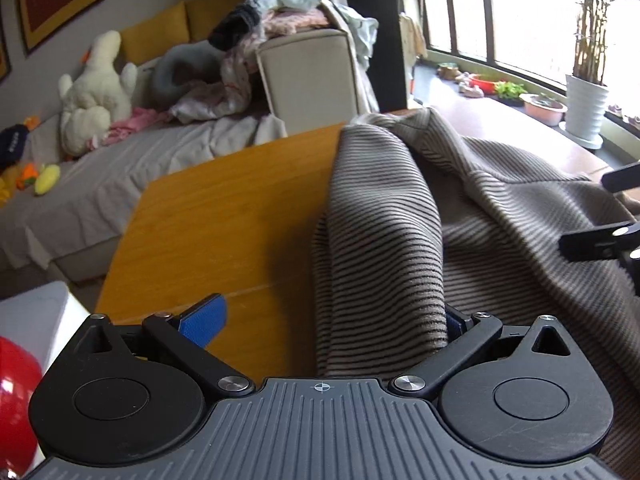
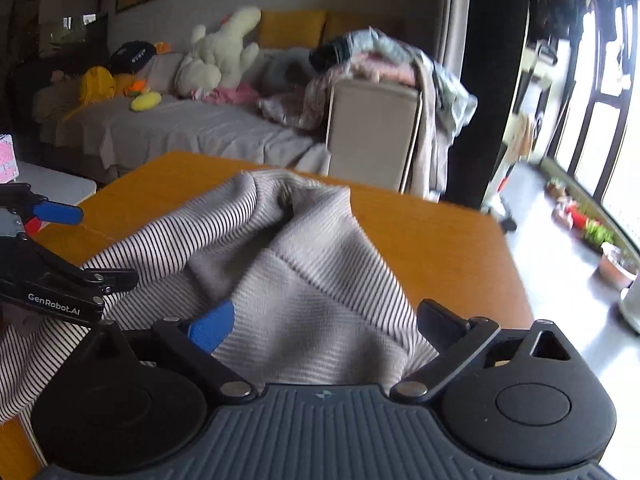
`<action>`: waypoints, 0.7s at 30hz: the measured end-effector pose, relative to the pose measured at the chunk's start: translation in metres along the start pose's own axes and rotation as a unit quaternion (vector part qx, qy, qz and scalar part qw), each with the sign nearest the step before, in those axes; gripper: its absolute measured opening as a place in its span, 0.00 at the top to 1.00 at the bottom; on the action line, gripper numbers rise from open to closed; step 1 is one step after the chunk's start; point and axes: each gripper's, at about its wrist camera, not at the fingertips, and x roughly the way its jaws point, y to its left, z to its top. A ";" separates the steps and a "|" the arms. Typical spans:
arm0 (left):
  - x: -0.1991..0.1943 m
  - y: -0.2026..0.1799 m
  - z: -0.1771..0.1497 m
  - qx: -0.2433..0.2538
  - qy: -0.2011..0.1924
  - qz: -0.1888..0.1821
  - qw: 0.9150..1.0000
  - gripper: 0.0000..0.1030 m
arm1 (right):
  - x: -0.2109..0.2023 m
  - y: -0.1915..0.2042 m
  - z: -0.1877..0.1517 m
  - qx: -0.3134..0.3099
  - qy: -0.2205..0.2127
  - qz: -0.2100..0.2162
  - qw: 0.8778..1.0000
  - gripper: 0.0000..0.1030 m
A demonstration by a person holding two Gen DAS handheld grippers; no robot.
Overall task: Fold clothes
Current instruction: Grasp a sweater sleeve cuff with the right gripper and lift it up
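Note:
A beige garment with thin dark stripes (image 1: pixel 500 216) lies rumpled on the orange wooden table (image 1: pixel 224 220). In the left wrist view my left gripper (image 1: pixel 328 320) is open wide. A raised fold of the garment runs between its fingers and covers the right one, while the blue pad (image 1: pixel 204 324) of the left one is bare. The black fingers of my right gripper (image 1: pixel 600 236) show at the right edge. In the right wrist view my right gripper (image 2: pixel 324 324) is also open, with the striped garment (image 2: pixel 304 280) bunched between its fingers. My left gripper (image 2: pixel 60 280) rests on the cloth at the left.
Past the table's far edge (image 2: pixel 400 200) is a grey-covered sofa (image 1: pixel 120 176) with plush toys (image 1: pixel 96 92). A pale chair piled with clothes (image 1: pixel 308 76) is beside it. Potted plants (image 1: pixel 584 100) line the window on the right. A red object (image 1: pixel 16 404) and a white surface are at the near left.

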 end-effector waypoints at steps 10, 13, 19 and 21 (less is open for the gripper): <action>-0.014 0.012 0.021 -0.042 -0.047 -0.074 0.995 0.00 | 0.073 0.020 0.016 -0.043 0.068 -0.005 0.997 0.80; -0.008 0.016 0.026 -0.037 -0.044 -0.091 0.994 0.00 | 0.051 -0.002 0.033 -0.106 0.032 -0.042 0.993 0.91; 0.011 0.015 0.050 -0.025 -0.055 -0.110 0.992 0.00 | 0.067 -0.096 0.052 -0.119 0.008 -0.207 0.971 0.92; 0.020 0.006 0.061 -0.017 -0.060 -0.119 0.991 0.00 | 0.089 -0.109 0.035 -0.119 0.016 -0.214 0.969 0.91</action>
